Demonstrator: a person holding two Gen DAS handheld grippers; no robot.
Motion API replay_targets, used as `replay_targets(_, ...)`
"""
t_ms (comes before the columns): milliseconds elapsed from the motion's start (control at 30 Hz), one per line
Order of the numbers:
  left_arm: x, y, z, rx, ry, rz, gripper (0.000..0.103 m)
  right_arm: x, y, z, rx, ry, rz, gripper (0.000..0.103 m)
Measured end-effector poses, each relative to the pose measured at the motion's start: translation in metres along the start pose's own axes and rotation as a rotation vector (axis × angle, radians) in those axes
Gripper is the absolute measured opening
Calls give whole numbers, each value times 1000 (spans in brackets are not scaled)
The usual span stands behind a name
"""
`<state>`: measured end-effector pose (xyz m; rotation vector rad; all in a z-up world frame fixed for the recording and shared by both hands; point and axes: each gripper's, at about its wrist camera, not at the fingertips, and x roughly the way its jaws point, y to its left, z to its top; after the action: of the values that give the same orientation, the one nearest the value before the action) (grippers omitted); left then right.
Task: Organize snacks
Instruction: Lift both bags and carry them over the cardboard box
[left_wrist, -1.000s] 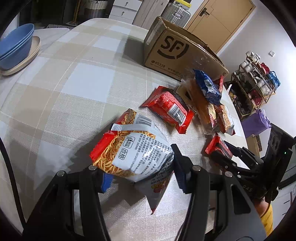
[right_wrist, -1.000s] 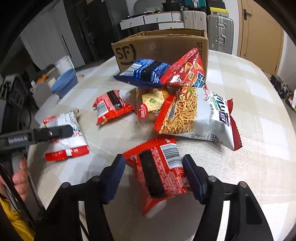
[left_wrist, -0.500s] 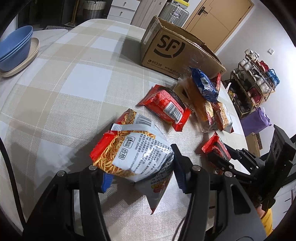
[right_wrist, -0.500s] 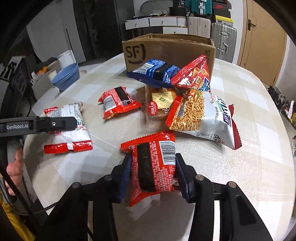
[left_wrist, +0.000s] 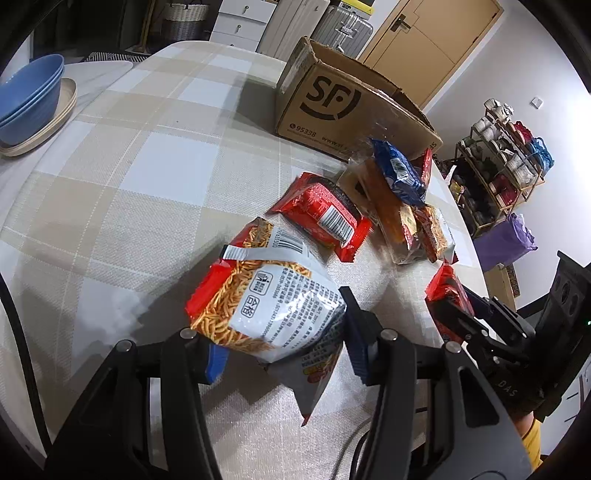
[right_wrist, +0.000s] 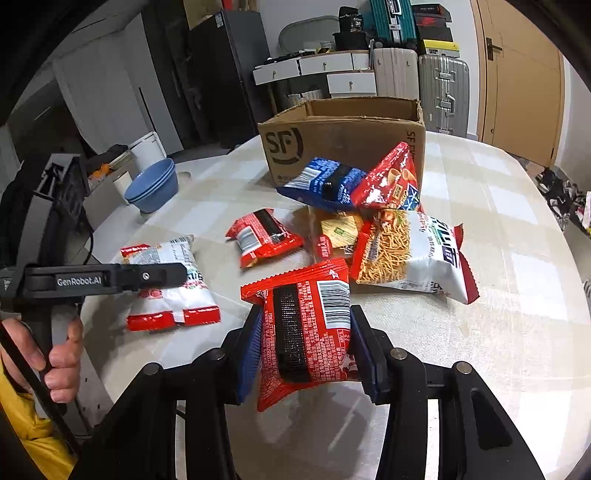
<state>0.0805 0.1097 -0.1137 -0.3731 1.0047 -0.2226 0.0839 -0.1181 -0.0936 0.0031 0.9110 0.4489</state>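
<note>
My left gripper (left_wrist: 284, 347) is shut on a white and red noodle-snack bag (left_wrist: 266, 295), held just above the checked tablecloth; it also shows in the right wrist view (right_wrist: 170, 284). My right gripper (right_wrist: 308, 354) is shut on a red snack packet (right_wrist: 306, 325), lifted off the table; it shows at the right of the left wrist view (left_wrist: 448, 291). An open SF cardboard box (right_wrist: 343, 144) stands at the back. Before it lie a blue packet (right_wrist: 325, 182), a red cone-snack bag (right_wrist: 391, 181), a large noodle bag (right_wrist: 410, 254), a clear-wrapped pack (right_wrist: 340, 232) and another red packet (right_wrist: 264, 236).
Stacked blue bowls (right_wrist: 153, 186) on a cream plate (left_wrist: 44, 122) sit at the table's left edge. Suitcases (right_wrist: 441, 92) and drawers stand behind the box. A shelf rack (left_wrist: 506, 158) stands beyond the table's right side. A hand (right_wrist: 55, 362) holds the left gripper's handle.
My right gripper closed on the red packet and lifted it off the table. The left gripper kept its bag and shifted slightly towards the box.
</note>
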Motion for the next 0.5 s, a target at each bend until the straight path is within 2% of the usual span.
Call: replay_targets(500, -27, -16, 4, 52, -43, -9, 48, -35, 3, 18, 59, -110, 63, 46)
